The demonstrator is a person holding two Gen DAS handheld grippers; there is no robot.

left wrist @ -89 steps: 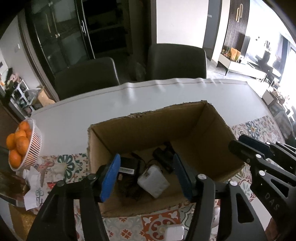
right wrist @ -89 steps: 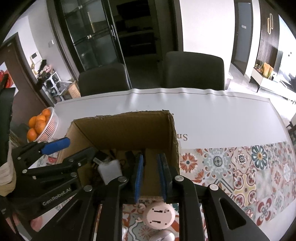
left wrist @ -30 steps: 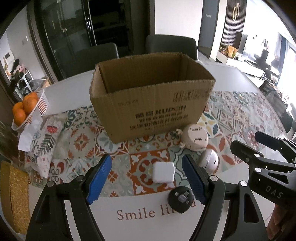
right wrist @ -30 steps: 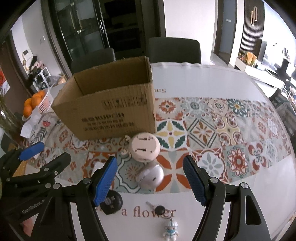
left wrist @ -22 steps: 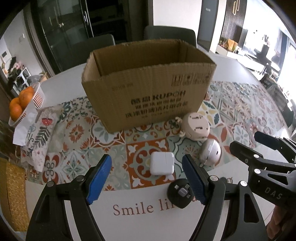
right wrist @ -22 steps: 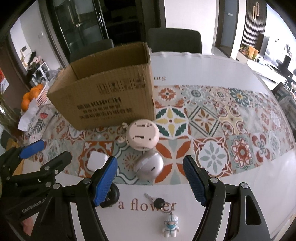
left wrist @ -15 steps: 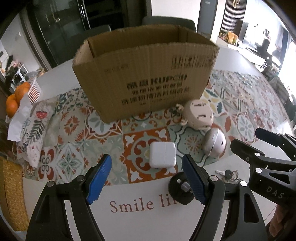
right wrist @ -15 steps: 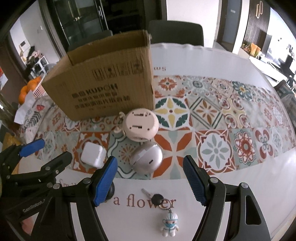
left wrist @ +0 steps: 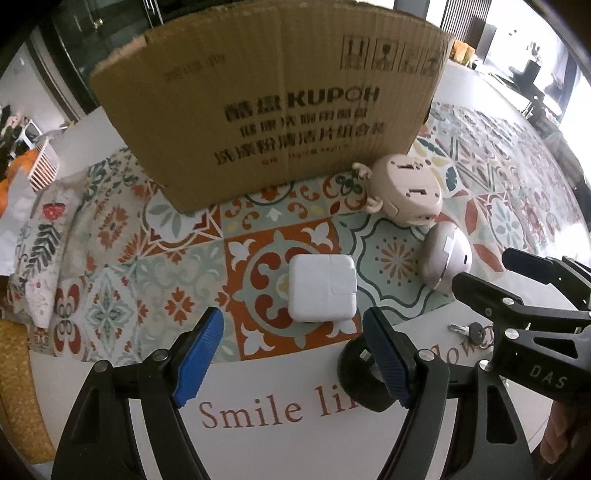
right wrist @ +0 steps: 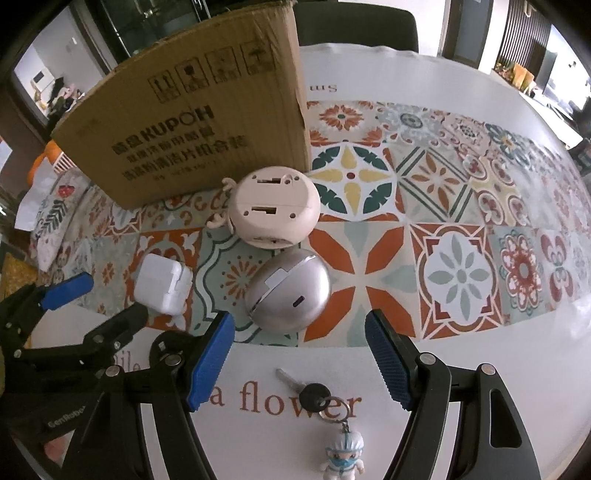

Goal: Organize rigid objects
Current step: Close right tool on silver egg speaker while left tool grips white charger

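A brown cardboard box (left wrist: 273, 103) stands at the back of the patterned table runner. In front of it lie a white charger cube (left wrist: 322, 288), a beige round device (left wrist: 406, 188) and a silver egg-shaped case (left wrist: 445, 260). My left gripper (left wrist: 291, 332) hangs open just short of the charger, with nothing between its fingers. A black round object (left wrist: 354, 373) sits partly behind its right finger. My right gripper (right wrist: 299, 332) is open above the near edge of the silver case (right wrist: 288, 291). A key with a figurine keychain (right wrist: 317, 400) lies below it.
A basket of oranges (left wrist: 22, 170) and a printed cloth (left wrist: 40, 236) lie at the far left. A woven mat (left wrist: 14, 387) is at the left table edge. Dark chairs (right wrist: 354, 26) stand behind the table. The runner (right wrist: 461, 206) stretches away to the right.
Both grippers have left the box interior and dropped toward the items in front of it. The right gripper, narrow three seconds ago, stands wide. The objects have not moved.
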